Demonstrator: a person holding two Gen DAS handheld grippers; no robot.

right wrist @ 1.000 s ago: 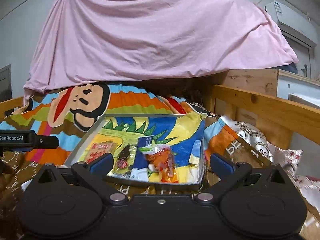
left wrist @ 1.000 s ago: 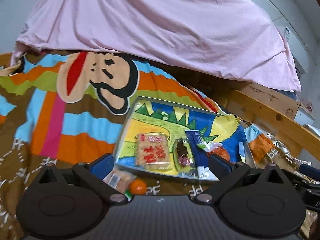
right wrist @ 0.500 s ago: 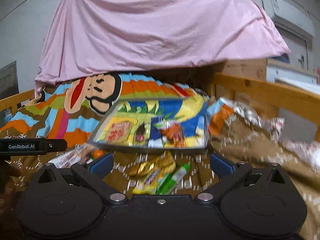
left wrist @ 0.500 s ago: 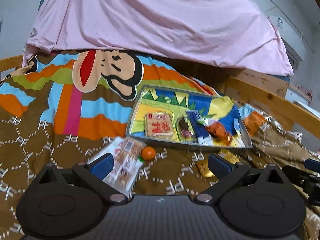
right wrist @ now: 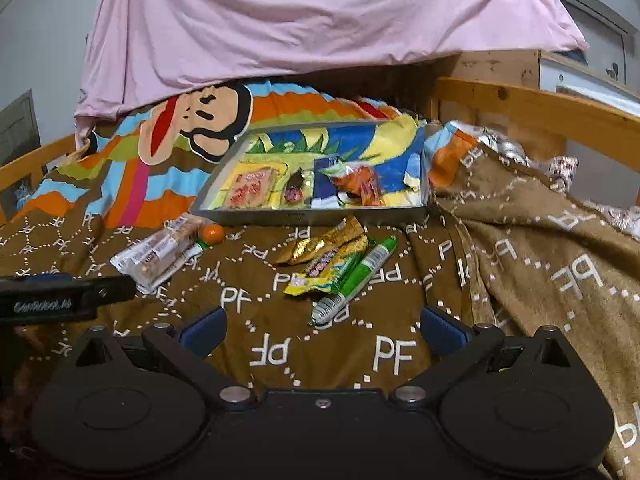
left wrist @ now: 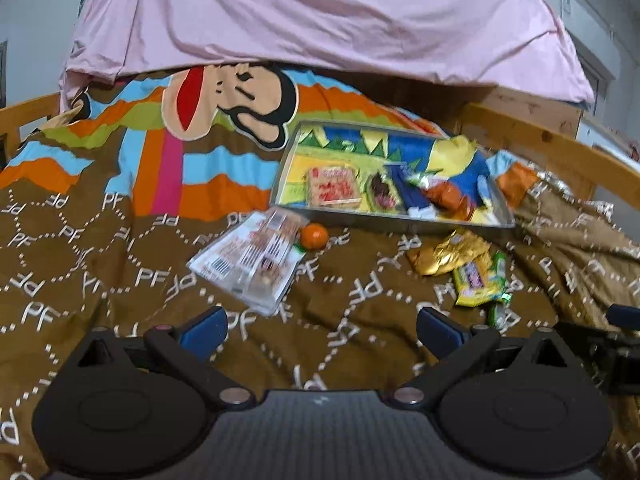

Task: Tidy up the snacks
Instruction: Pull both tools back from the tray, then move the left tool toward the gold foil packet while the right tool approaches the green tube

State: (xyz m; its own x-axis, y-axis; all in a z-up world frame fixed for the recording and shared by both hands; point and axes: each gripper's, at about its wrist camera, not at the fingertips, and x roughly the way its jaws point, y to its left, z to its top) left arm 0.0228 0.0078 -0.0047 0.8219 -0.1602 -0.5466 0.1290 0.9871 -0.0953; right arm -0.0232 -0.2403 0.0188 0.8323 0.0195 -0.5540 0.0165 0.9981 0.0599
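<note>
A metal tray (left wrist: 384, 222) (right wrist: 308, 216) with a bright picture lining lies on the bed and holds several snack packs. In front of it on the brown blanket lie a clear cracker pack (left wrist: 250, 258) (right wrist: 154, 254), a small orange (left wrist: 315, 236) (right wrist: 212, 233), a gold wrapper (left wrist: 444, 254) (right wrist: 316, 244), a yellow candy pack (left wrist: 478, 280) (right wrist: 324, 270) and a green tube (right wrist: 356, 278). My left gripper (left wrist: 322, 330) is open, near the blanket, short of the cracker pack. My right gripper (right wrist: 322, 330) is open, just short of the green tube.
A pink sheet (left wrist: 320, 16) hangs over the back of the bed. Wooden bed rails (right wrist: 536, 108) run along the right side and another (left wrist: 24, 114) at the far left. The left gripper's body (right wrist: 60, 298) shows at the left of the right wrist view.
Both grippers have pulled back from the tray and lowered toward the blanket. The loose snacks in front of the tray have come into view.
</note>
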